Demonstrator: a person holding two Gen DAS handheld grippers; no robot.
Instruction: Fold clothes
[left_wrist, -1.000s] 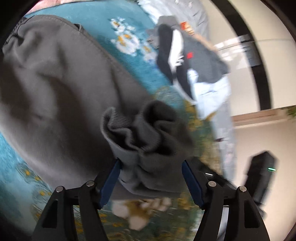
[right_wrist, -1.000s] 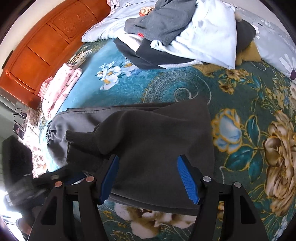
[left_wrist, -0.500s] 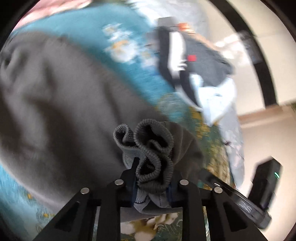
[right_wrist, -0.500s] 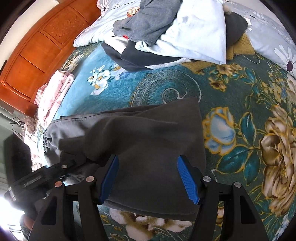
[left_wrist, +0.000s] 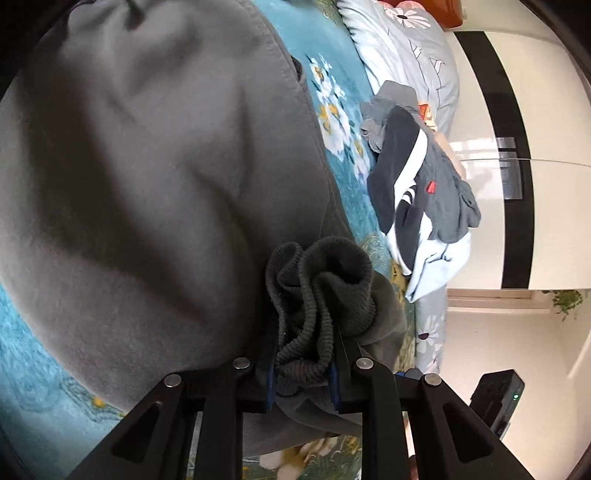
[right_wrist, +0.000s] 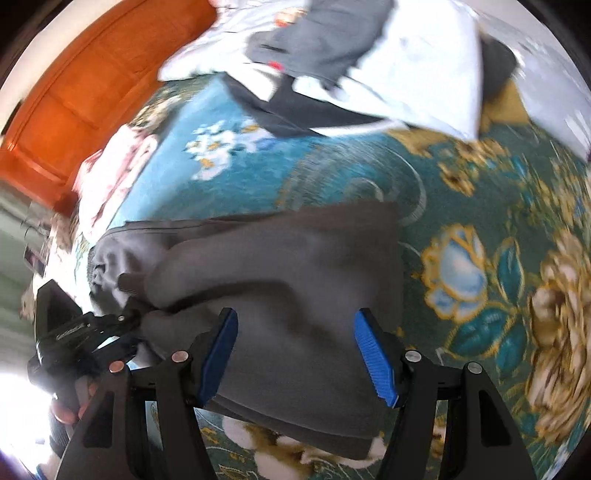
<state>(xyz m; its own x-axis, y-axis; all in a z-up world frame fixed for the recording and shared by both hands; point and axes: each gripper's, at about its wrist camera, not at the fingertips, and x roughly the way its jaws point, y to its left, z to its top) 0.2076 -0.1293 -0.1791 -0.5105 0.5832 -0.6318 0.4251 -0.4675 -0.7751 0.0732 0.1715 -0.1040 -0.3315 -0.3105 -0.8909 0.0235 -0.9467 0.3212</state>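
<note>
Grey sweatpants (left_wrist: 155, 177) lie spread on the teal floral bedspread (left_wrist: 29, 369). My left gripper (left_wrist: 301, 365) is shut on the bunched ribbed cuff (left_wrist: 317, 291) of one leg, which bulges up between the fingers. In the right wrist view the same sweatpants (right_wrist: 295, 280) lie folded over in the middle of the bed. My right gripper (right_wrist: 295, 354) hangs open just above their near edge, with nothing between its blue pads. The left gripper (right_wrist: 92, 332) shows at the left, holding the cuff end of the fabric.
A heap of unfolded clothes (right_wrist: 351, 62) in grey, black and pale blue lies at the far side by the pillow (left_wrist: 406, 48). Pink folded garments (right_wrist: 110, 177) sit near the orange wooden headboard (right_wrist: 85, 92). A person's hand (right_wrist: 70, 406) grips the left tool.
My left gripper went from open around the cuff to shut on it, and has swung with it. The right gripper stays open and has shifted a little over the sweatpants.
</note>
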